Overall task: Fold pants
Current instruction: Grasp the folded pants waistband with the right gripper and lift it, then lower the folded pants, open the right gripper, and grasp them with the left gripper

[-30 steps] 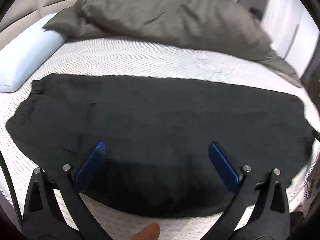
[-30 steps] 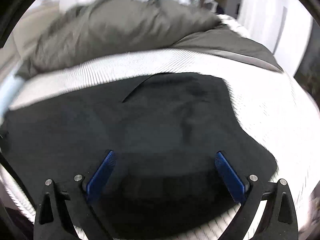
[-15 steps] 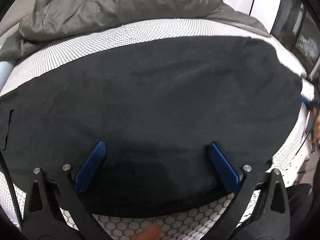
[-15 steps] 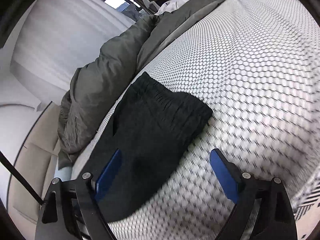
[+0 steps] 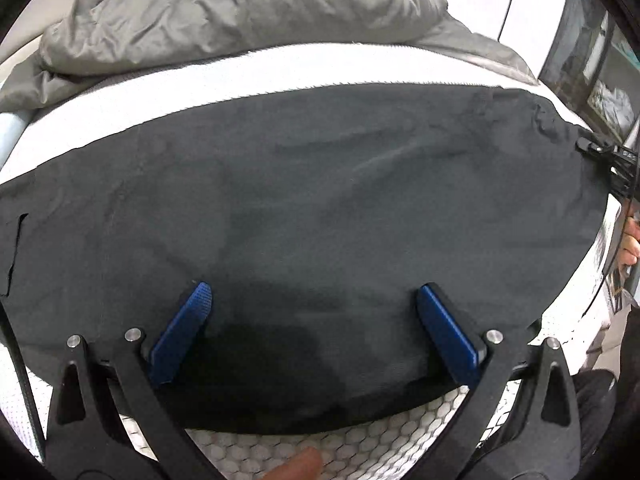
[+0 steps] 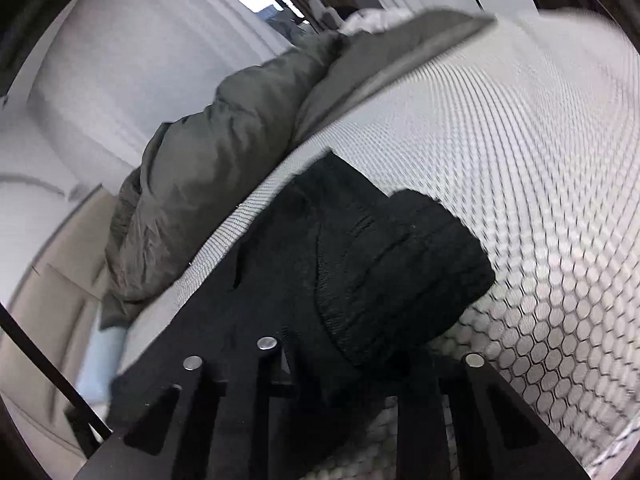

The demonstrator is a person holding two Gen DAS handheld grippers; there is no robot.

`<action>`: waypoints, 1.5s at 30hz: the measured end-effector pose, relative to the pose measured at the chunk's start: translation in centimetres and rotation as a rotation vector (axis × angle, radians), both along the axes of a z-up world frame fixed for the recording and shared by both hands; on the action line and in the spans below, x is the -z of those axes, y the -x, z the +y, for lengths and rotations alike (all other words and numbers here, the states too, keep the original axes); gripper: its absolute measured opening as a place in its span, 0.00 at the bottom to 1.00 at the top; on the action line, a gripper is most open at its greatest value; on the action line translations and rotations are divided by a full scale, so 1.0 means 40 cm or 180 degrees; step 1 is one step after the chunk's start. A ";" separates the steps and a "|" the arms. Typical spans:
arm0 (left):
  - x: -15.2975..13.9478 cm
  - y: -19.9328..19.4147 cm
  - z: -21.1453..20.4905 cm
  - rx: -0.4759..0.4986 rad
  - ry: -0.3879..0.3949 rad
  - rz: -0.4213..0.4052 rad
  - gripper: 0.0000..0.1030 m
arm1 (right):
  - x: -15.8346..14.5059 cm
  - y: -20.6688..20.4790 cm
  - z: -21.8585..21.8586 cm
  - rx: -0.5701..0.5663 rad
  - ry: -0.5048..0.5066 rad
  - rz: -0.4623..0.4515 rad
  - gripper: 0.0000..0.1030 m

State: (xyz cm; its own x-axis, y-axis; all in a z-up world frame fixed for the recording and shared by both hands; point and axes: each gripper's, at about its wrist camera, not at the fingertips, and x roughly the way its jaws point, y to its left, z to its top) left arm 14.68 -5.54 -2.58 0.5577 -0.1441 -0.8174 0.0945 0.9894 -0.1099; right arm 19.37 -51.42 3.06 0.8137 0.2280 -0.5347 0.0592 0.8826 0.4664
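Right gripper [image 6: 352, 360] pinches the pants [image 5: 320, 208] end at frame right, left gripper [image 5: 312, 332] gapes wide mid-length.

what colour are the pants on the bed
Black pants, clearest in the left wrist view.

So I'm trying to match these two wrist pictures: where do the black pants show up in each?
Left wrist: the black pants lie spread across the middle of the frame, ahead of the open left gripper.
Right wrist: their ribbed end is bunched at centre, running down to the frame's lower left, by the right gripper.
Shared landmark: the grey duvet behind them.
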 end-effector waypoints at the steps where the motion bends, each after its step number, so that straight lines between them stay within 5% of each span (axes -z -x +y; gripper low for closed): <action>1: -0.011 0.003 0.026 -0.0054 0.0054 -0.0015 0.99 | -0.022 0.012 0.020 -0.0029 0.0066 -0.0048 0.18; 7: -0.064 0.037 0.243 -0.0686 0.0429 -0.0206 0.99 | -0.197 0.055 0.307 -0.0602 0.0618 -0.0455 0.17; 12: -0.069 0.085 0.425 -0.1192 0.0678 -0.0276 0.99 | -0.230 0.051 0.645 -0.1401 0.0994 -0.0588 0.17; 16: -0.054 0.126 0.552 -0.1556 0.0872 -0.0298 0.99 | -0.150 0.051 0.916 -0.2104 0.1239 -0.0531 0.17; 21: -0.026 0.140 0.617 -0.1683 0.0893 -0.0241 0.99 | 0.091 0.033 1.138 -0.2908 0.1603 0.0160 0.24; 23: -0.026 0.141 0.621 -0.1657 0.0874 -0.0240 0.99 | 0.146 0.042 1.151 -0.3042 0.1669 0.0284 0.27; 26: -0.031 0.129 0.604 -0.1553 0.0870 -0.0230 0.99 | 0.137 0.061 1.112 -0.3161 0.1541 0.0266 0.63; 31: -0.064 0.125 0.530 -0.1228 0.1182 -0.0333 0.99 | 0.059 0.080 0.974 -0.3083 0.1171 0.0096 0.71; 35: -0.109 0.132 0.473 -0.0986 0.1304 -0.0588 0.99 | 0.042 0.046 0.878 -0.2651 0.1158 0.0072 0.79; 37: -0.105 0.107 0.412 -0.0798 0.1111 -0.0472 0.99 | 0.053 0.027 0.842 -0.2497 0.1159 0.0134 0.79; 41: -0.036 0.064 0.297 -0.0470 0.0217 0.0040 0.99 | 0.075 -0.025 0.775 -0.2242 0.1204 0.0295 0.79; 45: -0.033 0.095 0.323 -0.0462 0.0192 0.0089 0.99 | 0.082 -0.033 0.719 -0.2119 0.1238 0.0302 0.79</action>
State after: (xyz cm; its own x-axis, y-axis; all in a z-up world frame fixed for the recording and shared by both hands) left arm 10.86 7.37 -1.26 0.5534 -0.1129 -0.8252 -0.0529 0.9840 -0.1701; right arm 20.70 -22.65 -0.24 0.5179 0.4344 -0.7369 -0.5166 0.8455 0.1353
